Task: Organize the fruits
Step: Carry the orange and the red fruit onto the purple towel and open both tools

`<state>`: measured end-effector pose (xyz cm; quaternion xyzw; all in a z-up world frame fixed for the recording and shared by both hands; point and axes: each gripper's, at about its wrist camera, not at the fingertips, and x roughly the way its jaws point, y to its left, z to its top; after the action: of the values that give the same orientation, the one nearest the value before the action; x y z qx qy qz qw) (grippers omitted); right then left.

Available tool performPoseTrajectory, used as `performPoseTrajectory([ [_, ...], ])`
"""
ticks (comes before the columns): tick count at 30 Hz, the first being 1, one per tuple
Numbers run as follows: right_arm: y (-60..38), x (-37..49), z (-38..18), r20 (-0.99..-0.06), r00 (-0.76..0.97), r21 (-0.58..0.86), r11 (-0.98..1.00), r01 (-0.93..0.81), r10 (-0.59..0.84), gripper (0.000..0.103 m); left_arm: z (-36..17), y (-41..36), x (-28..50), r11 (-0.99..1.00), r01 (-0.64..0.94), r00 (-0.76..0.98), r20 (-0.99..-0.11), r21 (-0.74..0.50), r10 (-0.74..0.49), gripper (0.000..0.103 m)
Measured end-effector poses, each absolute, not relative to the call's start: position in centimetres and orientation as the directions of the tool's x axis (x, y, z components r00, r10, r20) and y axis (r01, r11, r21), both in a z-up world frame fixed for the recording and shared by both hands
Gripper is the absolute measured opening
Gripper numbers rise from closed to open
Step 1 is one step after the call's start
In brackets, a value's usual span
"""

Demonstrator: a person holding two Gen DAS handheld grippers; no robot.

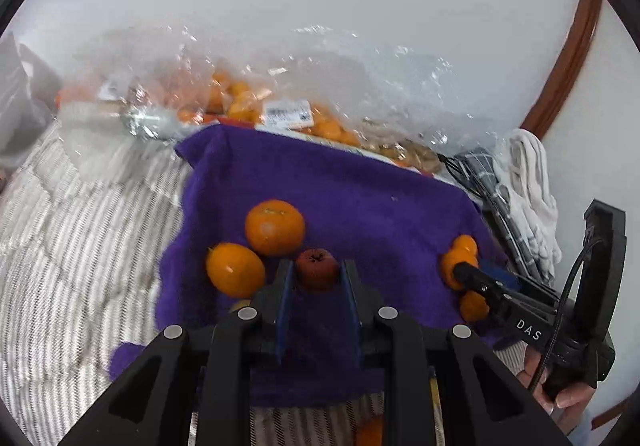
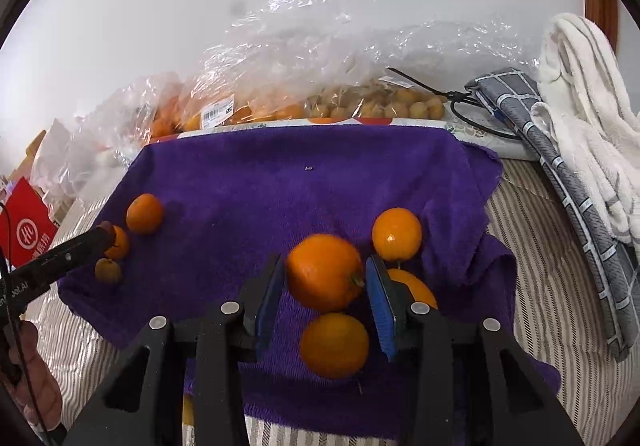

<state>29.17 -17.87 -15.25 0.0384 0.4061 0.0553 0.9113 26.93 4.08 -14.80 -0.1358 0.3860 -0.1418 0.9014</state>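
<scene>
Left gripper [image 1: 317, 278] jaws clamp small brown fruit [image 1: 316, 269], light, soft; I squeeze gently. Right gripper [image 2: 325, 278] jaws clamp orange [image 2: 324, 270] mid-frame: firm, smooth, grip the widest part.

Both wrist views look steeply down—close—sharing the purple towel [image 1: 360, 198].

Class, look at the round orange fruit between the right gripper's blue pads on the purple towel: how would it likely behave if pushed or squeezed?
The round orange fruit would probably roll if nudged, though the fuzzy purple towel should slow it. Its glossy peel may slip on the right gripper. It looks firm; hard squeezing could bruise it.
</scene>
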Motion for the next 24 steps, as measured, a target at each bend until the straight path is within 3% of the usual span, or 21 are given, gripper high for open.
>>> performPoseTrajectory([
  [2,-17.9,28.5,-14.5,-0.721,0.684,0.09,0.994,-0.068,0.112,0.044,-14.9,3.8,27.0,0.924,0.158,0.659,-0.66,-0.347,-0.361,0.023],
  [5,-18.4,27.2,-13.3,-0.672,0.733,0.077,0.995,-0.064,0.1,0.055,-15.2,3.5,27.0,0.94,0.142,0.669,-0.67,-0.309,-0.321,0.023],
  [19,-20.8,26.7,-12.5,-0.675,0.733,0.11,0.994,-0.01,0.082,0.055,-16.2,2.5,27.4,0.973,0.119,0.678,-0.7,-0.198,-0.225,0.023],
  [24,-21.0,27.1,-13.1,-0.712,0.697,0.123,0.992,0.01,0.082,0.049,-15.9,2.6,27.2,0.974,0.108,0.681,-0.698,-0.199,-0.219,0.025],
])
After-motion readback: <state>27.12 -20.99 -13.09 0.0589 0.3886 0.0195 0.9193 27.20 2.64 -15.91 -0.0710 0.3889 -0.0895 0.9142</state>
